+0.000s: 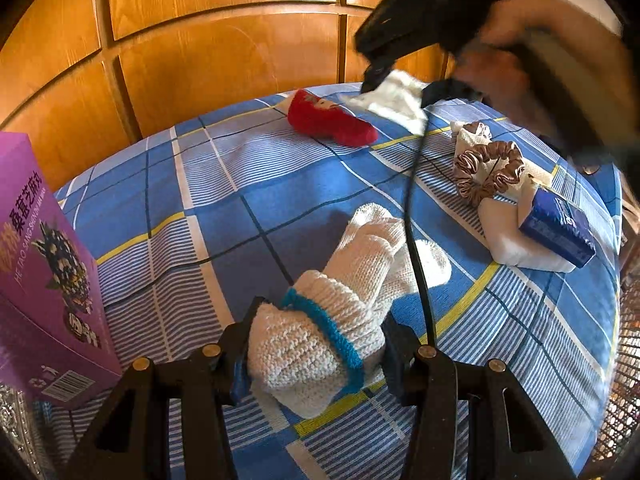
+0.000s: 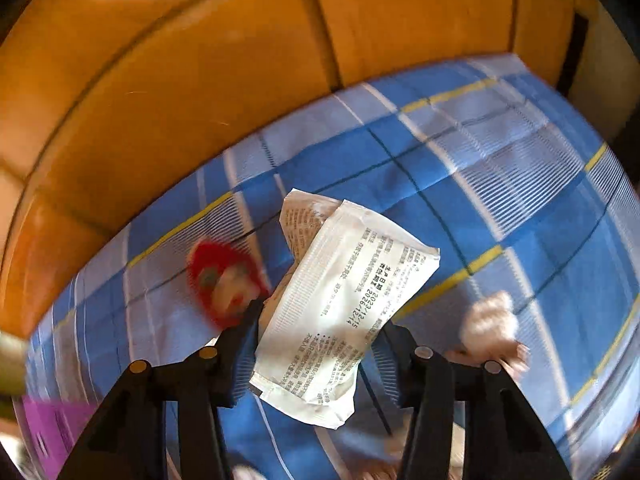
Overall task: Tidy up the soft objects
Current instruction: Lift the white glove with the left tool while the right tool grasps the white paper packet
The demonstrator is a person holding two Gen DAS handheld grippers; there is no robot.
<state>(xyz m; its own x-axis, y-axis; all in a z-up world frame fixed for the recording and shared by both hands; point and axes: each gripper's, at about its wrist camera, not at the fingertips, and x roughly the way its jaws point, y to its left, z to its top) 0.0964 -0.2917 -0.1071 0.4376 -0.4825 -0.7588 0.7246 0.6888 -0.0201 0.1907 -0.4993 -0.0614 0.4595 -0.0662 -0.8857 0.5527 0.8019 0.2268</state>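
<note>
White knitted glove with blue cuff band (image 1: 320, 336), on blue plaid bedsheet (image 1: 224, 216): clamped in left gripper (image 1: 316, 356). Right gripper (image 2: 316, 344) holds white printed sachet (image 2: 340, 304) aloft. Mid-collection; next, probably purple carton (image 1: 44, 280).

- The purple box (image 1: 48, 280) at the left edge of the left wrist view carries large Chinese characters, the Latin line "HE TAO SANG SHEN ZHI MA WAN", a barcode and a recycling sign.
- The white packet (image 2: 332, 312) at the centre of the right wrist view shows small Chinese print and the dates "2023/12/15" and "2026/12/14".
- The blue tissue pack (image 1: 556, 228) at the right of the left wrist view has print too blurred to read.
</note>
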